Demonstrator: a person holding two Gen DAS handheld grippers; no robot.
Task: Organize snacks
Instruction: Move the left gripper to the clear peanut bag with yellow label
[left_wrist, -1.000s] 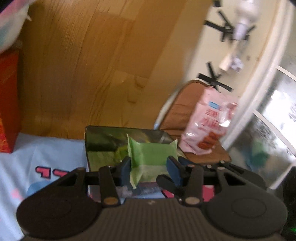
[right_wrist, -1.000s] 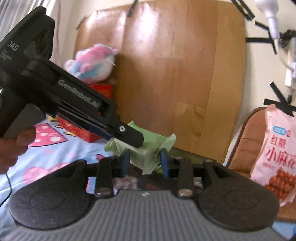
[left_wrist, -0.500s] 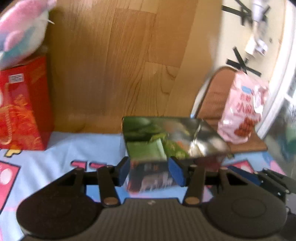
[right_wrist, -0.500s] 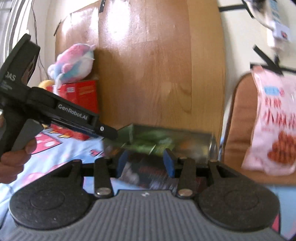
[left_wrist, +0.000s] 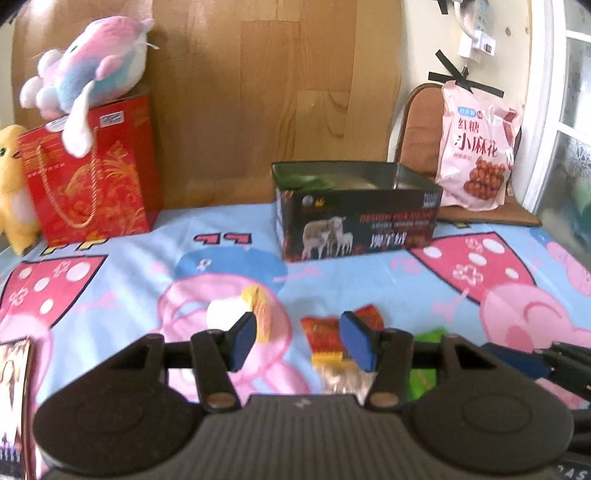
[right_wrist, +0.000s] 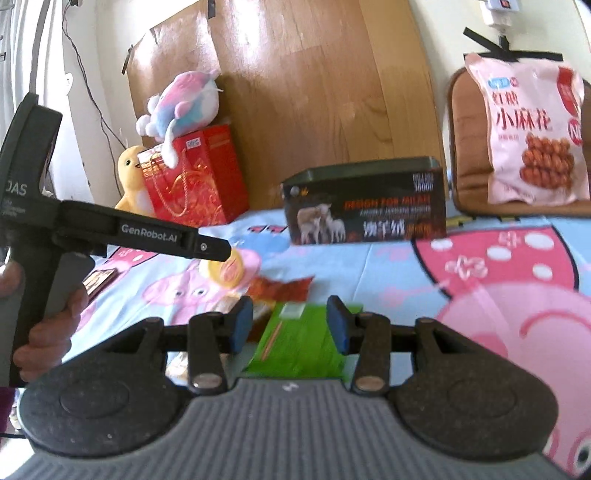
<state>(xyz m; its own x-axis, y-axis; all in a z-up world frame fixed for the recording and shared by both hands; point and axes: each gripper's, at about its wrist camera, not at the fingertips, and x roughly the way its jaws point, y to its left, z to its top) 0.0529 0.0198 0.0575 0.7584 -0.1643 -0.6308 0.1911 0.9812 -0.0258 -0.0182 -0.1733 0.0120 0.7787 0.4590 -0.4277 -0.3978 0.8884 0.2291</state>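
Observation:
A dark tin box stands open at the back of the table, with a green packet inside. Loose snacks lie nearer: a round yellow-and-white one, a red packet and a second green packet. My left gripper hovers over the red packet, jaws opening, nothing pressed between the pads. My right gripper is open just above the second green packet, which lies on the cloth beneath its pads.
A red gift bag with a plush toy on top stands at the back left, beside a yellow plush. A pink snack bag leans on a brown chair at the back right. A cartoon cloth covers the table.
Both grippers held a green packet over the tin, let it go into the tin, then pulled back and sank toward the loose snacks at the front of the table.

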